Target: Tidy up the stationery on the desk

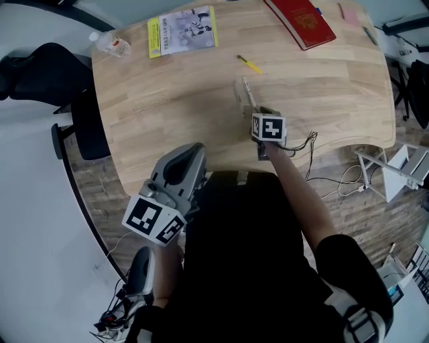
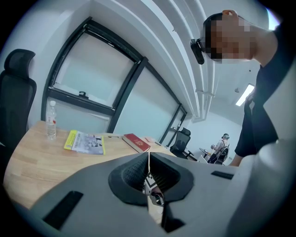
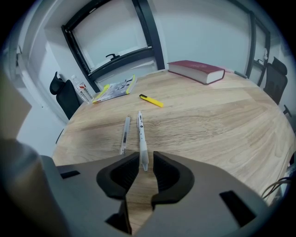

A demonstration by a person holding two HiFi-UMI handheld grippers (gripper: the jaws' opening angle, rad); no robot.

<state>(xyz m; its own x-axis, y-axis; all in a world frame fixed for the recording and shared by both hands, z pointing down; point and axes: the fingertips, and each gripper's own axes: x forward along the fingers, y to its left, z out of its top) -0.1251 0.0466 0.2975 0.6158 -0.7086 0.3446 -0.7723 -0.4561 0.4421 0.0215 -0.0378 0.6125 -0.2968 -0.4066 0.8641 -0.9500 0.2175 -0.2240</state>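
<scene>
Two pens lie side by side on the wooden desk (image 1: pixel 167 100): a clear grey pen (image 3: pixel 125 133) and a white pen (image 3: pixel 140 136), both also in the head view, the white pen (image 1: pixel 249 94) beside the grey pen (image 1: pixel 239 100). My right gripper (image 3: pixel 145 159) is open, low over the desk, and the near tip of the white pen lies between its jaws without being clamped. In the head view the right gripper (image 1: pixel 260 112) sits just behind the pens. My left gripper (image 1: pixel 193 153) hangs off the desk's near edge, its jaws shut and empty (image 2: pixel 149 172).
A short yellow pen (image 1: pixel 249 64) lies further out. At the far edge are a red book (image 1: pixel 301 20), a yellow booklet (image 1: pixel 182 31) and a water bottle (image 1: pixel 110 44). A black chair (image 1: pixel 40 70) stands to the left; cables (image 1: pixel 335 181) hang at the right.
</scene>
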